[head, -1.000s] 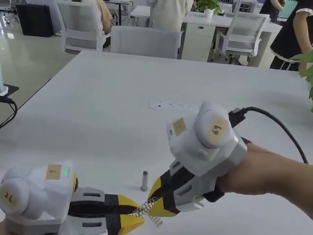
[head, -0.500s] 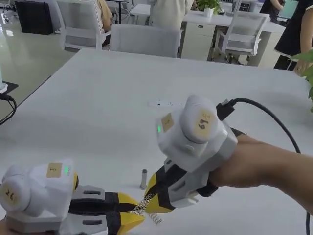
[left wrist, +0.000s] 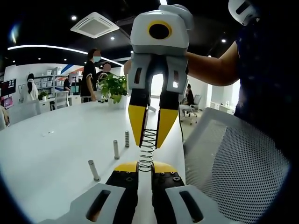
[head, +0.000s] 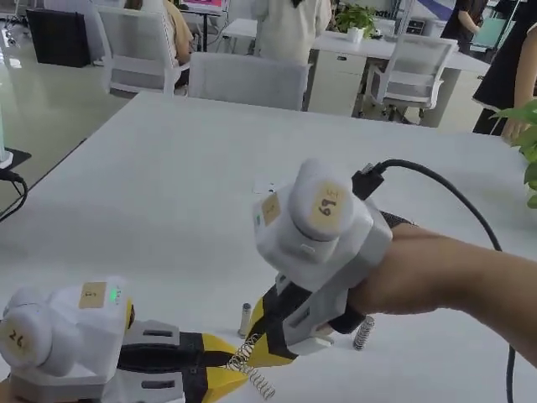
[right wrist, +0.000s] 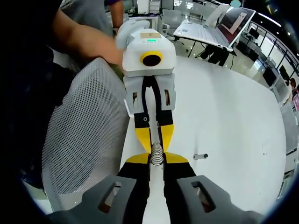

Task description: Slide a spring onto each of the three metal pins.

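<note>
The left gripper [left wrist: 145,166] and the right gripper [right wrist: 157,159] meet tip to tip above the white surface [head: 168,193].

**Finger state**
- Left fingers [left wrist: 124,167]: pressed almost together, pinching the near end of the spring [left wrist: 147,148].
- Right fingers [right wrist: 135,159]: closed to the width of the coil, pinching its opposite end.

**Spring position**
- The spring spans the short gap between the two sets of fingertips.
- It lies roughly in line with both sets of fingers and is clear of the surface.

**Pin positions**
- Three pins stand upright in a row to the left of the left fingers, leading away from them.
- The nearest pin [left wrist: 94,170] and the middle pin [left wrist: 116,149] are bare.
- The far pin [head: 363,332] carries a coil around its shaft. In the head view it stands just behind the right gripper body.
- No pin touches the fingers.

**Additional item**
- A stretch of coil [head: 262,384] lies just below the meeting fingertips. Whether it is a separate spring cannot be told.
</note>
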The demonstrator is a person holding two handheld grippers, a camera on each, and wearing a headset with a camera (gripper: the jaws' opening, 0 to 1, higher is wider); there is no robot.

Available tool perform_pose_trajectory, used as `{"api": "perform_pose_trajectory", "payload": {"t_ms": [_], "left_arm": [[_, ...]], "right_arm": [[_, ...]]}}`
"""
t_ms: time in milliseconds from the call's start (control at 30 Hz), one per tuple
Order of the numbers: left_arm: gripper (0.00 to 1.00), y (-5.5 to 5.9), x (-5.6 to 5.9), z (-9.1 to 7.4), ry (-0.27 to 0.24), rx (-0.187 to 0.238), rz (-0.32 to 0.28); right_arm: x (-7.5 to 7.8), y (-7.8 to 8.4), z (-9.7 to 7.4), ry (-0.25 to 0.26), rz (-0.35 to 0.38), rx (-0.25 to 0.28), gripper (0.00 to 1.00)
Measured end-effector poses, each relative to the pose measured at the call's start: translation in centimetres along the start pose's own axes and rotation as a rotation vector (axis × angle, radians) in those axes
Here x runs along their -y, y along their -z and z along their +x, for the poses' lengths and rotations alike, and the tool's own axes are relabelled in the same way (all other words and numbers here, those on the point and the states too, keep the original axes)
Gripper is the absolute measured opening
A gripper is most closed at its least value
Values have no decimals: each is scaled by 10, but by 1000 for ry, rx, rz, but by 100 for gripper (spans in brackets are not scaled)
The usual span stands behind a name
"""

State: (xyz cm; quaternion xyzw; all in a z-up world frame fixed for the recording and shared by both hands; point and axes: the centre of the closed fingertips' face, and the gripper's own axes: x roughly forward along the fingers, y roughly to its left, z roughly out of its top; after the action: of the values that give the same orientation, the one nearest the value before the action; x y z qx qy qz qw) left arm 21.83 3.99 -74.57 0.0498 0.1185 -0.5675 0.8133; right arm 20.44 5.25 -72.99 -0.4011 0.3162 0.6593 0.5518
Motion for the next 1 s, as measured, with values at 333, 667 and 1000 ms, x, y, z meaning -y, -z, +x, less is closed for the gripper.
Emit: {"api": "perform_pose_trajectory", "payload": {"t_ms": [333, 667, 1000], "left_arm": [[2, -3, 3, 6, 7, -1, 10], [2, -2, -1, 8, 7, -7, 14], [2, -2, -3, 8, 4, -4, 17]], "right_arm": [[0, 0, -1, -5, 1, -17, 7], [3, 1, -2, -12, -8, -34, 7], [5, 0, -2, -14, -10, -51, 7]]}}
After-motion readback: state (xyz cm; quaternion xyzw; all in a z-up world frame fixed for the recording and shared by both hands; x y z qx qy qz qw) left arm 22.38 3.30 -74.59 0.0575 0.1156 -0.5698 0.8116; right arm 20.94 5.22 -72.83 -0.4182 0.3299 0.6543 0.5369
